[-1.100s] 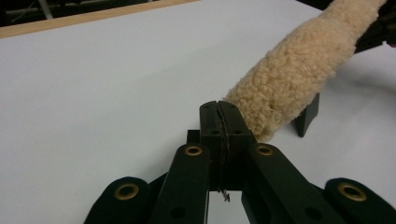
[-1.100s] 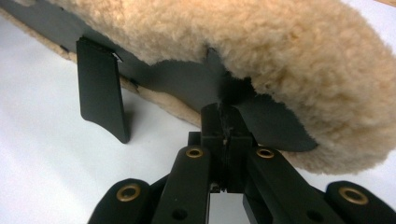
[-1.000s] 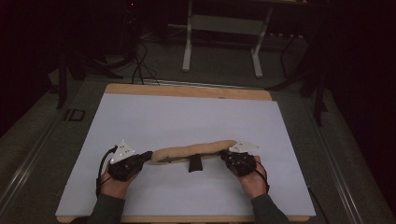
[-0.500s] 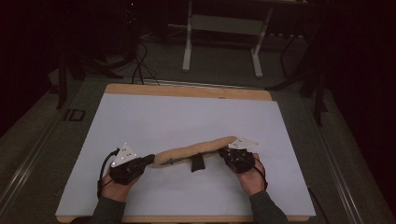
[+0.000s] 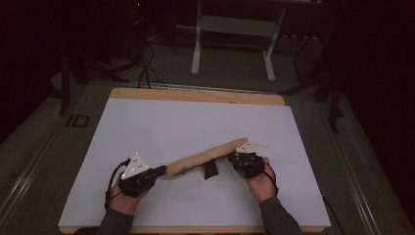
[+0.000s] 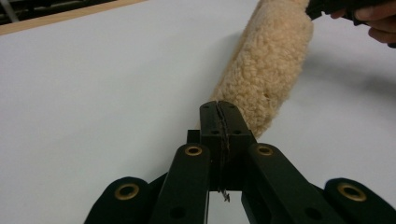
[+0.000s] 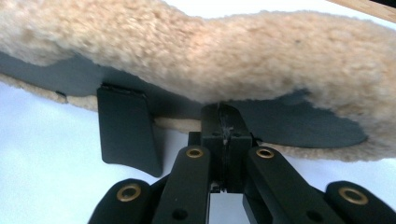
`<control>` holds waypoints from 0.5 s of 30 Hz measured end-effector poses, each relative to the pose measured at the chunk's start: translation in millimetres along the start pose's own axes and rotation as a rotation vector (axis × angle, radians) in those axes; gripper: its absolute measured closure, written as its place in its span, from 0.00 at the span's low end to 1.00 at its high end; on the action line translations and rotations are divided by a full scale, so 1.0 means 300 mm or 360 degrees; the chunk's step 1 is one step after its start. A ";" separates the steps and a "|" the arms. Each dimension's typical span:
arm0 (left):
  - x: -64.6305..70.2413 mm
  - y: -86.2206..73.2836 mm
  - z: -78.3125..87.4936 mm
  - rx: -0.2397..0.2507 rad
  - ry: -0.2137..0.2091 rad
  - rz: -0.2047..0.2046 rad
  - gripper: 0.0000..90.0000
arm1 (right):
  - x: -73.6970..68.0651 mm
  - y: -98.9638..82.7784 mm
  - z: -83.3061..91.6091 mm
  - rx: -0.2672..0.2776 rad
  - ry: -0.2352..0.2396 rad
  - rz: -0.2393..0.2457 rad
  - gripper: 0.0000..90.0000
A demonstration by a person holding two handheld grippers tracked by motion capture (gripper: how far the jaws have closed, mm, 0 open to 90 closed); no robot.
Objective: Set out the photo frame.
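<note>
The left gripper (image 5: 157, 172) has dropped toward seven o'clock, tilting the fleece pad (image 5: 205, 157) across the white mat (image 5: 195, 122); it looks like they're stretching it straight. Its jaws pinch the pad's near end; the right gripper (image 5: 234, 157) pinches the far edge. One pad, one black strap (image 5: 211, 169), two grippers.

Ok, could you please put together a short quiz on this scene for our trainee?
1. True or false: the fleece pad lies untouched on the white table.
2. In the right gripper view, the pad's underside is: A red, B dark grey, C white.
3. Are the jaws of the left gripper and the right gripper open or shut?
Key: 1 false, each gripper pinches one end of the pad; 2 B; 3 shut.
</note>
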State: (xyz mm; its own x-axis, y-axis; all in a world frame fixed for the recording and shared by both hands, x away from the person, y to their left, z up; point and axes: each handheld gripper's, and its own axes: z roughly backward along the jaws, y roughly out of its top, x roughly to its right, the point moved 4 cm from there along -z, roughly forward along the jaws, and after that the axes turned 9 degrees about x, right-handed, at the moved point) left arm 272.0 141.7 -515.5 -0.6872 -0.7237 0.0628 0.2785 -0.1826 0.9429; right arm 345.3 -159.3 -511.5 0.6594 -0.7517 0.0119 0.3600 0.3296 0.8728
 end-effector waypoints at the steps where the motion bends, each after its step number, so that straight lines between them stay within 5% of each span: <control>1: 0.003 0.000 -0.002 0.0003 -0.0005 -0.0002 1.00 | -0.001 0.002 -0.001 -0.0003 -0.0001 0.0001 1.00; 15: 0.044 0.011 -0.020 -0.0030 -0.0078 -0.0075 1.00 | -0.009 0.023 -0.023 -0.0027 -0.0010 0.0037 1.00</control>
State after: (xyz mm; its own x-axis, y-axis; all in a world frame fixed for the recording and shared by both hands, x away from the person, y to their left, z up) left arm 267.9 127.5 -513.5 -0.7316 -0.6809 0.0348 0.2574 -0.2286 0.9389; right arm 350.5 -151.0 -508.8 0.6636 -0.7473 0.0350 0.3558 0.3564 0.8639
